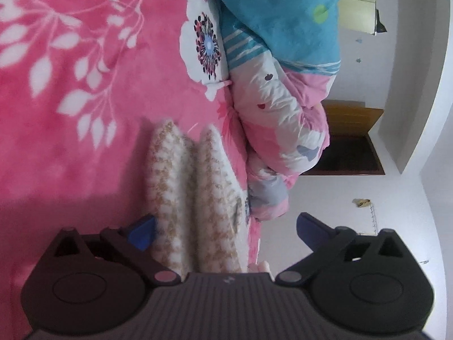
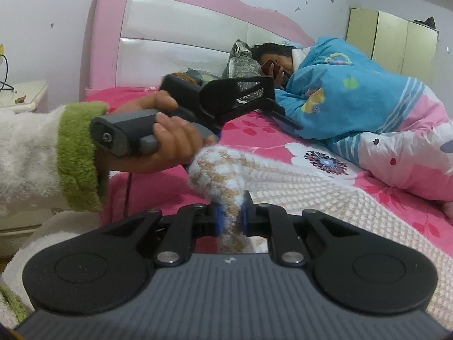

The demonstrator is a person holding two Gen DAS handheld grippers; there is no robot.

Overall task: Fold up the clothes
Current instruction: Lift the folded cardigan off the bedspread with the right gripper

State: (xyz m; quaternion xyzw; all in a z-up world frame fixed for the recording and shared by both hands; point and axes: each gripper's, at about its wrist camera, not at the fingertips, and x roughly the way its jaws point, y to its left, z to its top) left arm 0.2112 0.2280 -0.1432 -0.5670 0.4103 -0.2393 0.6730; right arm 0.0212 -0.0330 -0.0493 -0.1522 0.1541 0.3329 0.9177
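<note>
A fuzzy white-and-tan checked garment (image 1: 192, 192) lies in two long folds on the pink floral blanket (image 1: 70, 141). My left gripper (image 1: 225, 229) stands wide open over its near end, one blue pad beside the cloth's edge and the other well clear of it. In the right wrist view the same garment (image 2: 297, 187) spreads across the bed, and my right gripper (image 2: 230, 221) is shut on a raised bunch of it. The left gripper (image 2: 283, 106) shows there too, open, held by a hand (image 2: 170, 147) in a white sleeve with a green cuff.
A person (image 2: 269, 49) lies on the bed under a blue-and-pink quilt (image 2: 354, 104), close behind the garment. A pink-and-white headboard (image 2: 170, 28) stands behind, a white nightstand (image 2: 25, 93) at the left, pale yellow cabinets (image 2: 396, 42) at the far right.
</note>
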